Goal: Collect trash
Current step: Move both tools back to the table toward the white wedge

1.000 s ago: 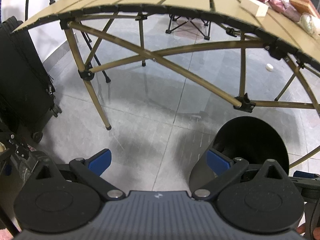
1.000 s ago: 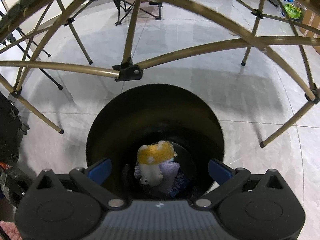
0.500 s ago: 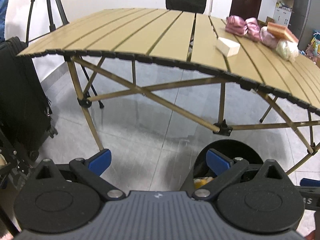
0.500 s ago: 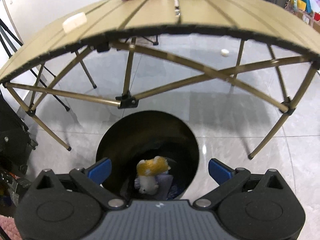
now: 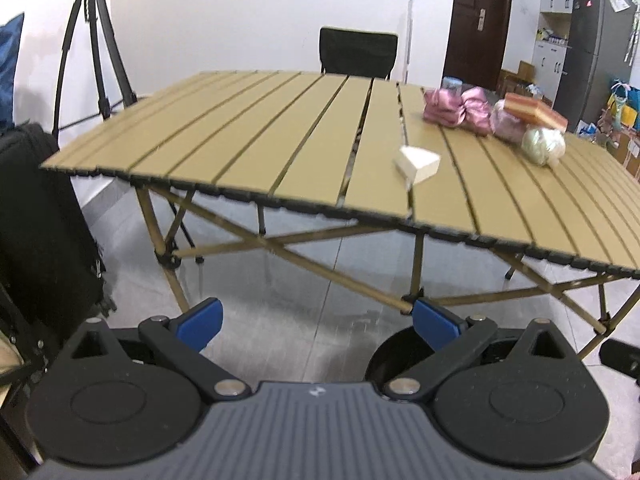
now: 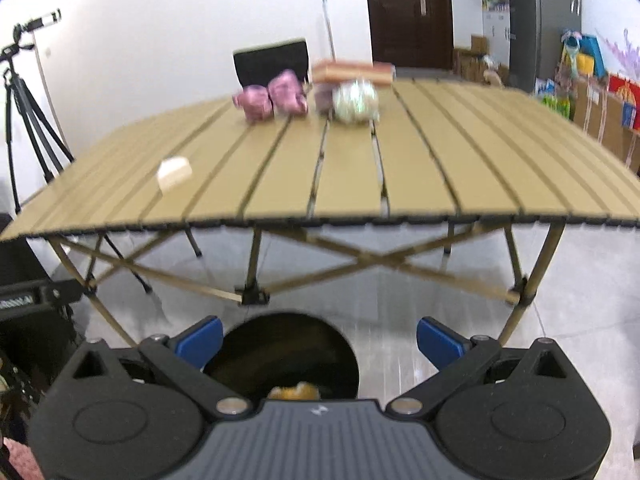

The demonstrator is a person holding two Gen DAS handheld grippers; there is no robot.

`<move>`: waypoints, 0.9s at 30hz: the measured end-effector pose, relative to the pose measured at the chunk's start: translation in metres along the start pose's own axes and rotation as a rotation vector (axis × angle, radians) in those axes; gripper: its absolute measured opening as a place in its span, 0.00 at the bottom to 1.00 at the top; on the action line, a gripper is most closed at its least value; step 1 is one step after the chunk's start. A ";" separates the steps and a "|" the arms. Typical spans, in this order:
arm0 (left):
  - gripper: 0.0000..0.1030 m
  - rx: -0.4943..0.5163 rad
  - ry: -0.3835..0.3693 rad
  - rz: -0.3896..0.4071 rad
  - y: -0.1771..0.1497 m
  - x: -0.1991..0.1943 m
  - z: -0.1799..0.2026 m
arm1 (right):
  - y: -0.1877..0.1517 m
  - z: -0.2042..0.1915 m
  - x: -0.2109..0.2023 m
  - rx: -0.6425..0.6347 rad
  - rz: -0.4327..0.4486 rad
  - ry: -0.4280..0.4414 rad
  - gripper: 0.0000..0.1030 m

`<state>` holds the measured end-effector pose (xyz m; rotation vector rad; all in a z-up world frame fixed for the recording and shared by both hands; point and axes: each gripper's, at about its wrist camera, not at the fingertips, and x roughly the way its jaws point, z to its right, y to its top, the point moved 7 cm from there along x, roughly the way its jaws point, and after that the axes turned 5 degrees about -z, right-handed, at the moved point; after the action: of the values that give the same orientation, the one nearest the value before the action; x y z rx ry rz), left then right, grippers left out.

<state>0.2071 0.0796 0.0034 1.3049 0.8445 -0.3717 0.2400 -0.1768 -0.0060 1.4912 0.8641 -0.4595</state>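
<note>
Black round bin (image 6: pixel 280 352) stands upright on the floor below the table's (image 6: pixel 400 176) near edge; yellow-orange scrap (image 6: pixel 294 392) inside. On the table: pale block (image 5: pixel 417 164) alone near the front; pink wrappers (image 5: pixel 458 110), whitish wad (image 5: pixel 543 145) farther back.

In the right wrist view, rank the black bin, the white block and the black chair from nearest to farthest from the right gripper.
1. Black bin, on the floor just below the right gripper.
2. White block, table's left side.
3. Black chair, behind the table.
</note>
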 end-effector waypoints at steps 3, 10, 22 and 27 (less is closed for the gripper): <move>1.00 0.003 -0.011 0.031 0.012 -0.008 0.006 | 0.013 0.002 -0.013 -0.002 0.057 0.002 1.00; 1.00 0.015 -0.039 0.079 0.037 -0.017 0.031 | 0.042 0.016 -0.029 0.024 0.147 -0.006 1.00; 1.00 0.058 -0.023 0.099 0.070 0.014 0.072 | 0.083 0.065 -0.005 0.111 0.250 -0.026 1.00; 1.00 0.065 0.000 0.090 0.079 0.041 0.083 | 0.088 0.084 0.014 0.138 0.284 -0.046 1.00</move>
<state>0.3149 0.0306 0.0301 1.3983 0.7764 -0.3303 0.3318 -0.2487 0.0312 1.6936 0.5806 -0.3459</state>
